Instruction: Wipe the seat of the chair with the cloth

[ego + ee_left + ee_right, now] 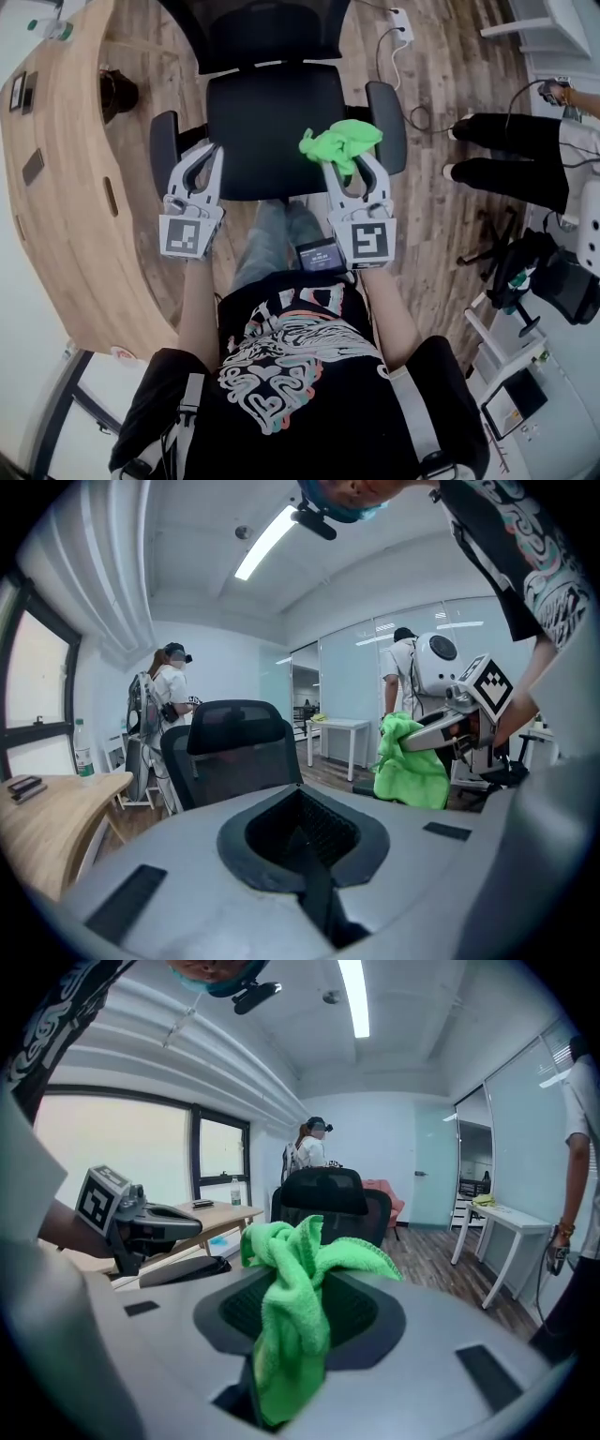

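Right claw (356,167) clamped on green cloth (339,142), which sits bunched above front-right of chair seat (258,122). Left claw (208,159) closed, empty, over seat's front-left edge. Cloth judged light, soft, floppy; best gripped mid-bunch, loose folds trailing onto seat.

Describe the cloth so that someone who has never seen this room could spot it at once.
Find the black office chair on the wooden floor. Over the edge of its seat, on the right in the head view, the right claw is shut on a crumpled cloth. Its lime green stands out from the black chair and the grey claw.
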{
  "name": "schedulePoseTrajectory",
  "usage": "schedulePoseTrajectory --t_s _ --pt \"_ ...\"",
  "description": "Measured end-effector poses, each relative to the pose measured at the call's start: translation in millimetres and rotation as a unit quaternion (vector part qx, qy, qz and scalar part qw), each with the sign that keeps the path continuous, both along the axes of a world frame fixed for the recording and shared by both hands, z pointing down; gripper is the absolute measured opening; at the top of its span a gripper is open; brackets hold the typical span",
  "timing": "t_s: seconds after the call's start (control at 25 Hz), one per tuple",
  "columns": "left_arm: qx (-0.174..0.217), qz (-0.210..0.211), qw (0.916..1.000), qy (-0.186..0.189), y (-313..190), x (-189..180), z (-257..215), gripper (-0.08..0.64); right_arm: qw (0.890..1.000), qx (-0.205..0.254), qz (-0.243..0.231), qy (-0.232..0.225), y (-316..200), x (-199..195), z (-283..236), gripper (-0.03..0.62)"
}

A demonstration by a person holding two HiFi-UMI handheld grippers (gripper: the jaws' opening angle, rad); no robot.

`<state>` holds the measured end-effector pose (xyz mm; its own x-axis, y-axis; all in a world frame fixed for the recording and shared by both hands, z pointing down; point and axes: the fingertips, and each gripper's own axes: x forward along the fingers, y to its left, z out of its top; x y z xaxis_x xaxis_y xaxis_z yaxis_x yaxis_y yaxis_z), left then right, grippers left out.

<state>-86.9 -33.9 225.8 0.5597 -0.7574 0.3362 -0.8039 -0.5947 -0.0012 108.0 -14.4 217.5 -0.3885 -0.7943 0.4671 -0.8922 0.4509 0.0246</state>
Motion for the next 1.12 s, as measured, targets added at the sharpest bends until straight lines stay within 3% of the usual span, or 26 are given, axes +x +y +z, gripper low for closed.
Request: schedulePoseTrajectory --t_s 0.36,0.8,1.12 --pt "-0.011 0.002 0.9998 0.017 -17 -1 52 0.002 1.000 -0.006 -0.013 -0.004 -14 -20 42 0.147" --pt "-0.051 0.013 0.9984 0.020 -14 2 127 0.002 0.999 -0.033 -0.033 0.025 -18 -38 117 0.147" --pt "-0.085 -0.008 0.9963 -0.005 -16 -16 184 0.002 0.997 -0.048 -0.042 0.035 -17 -49 174 0.147"
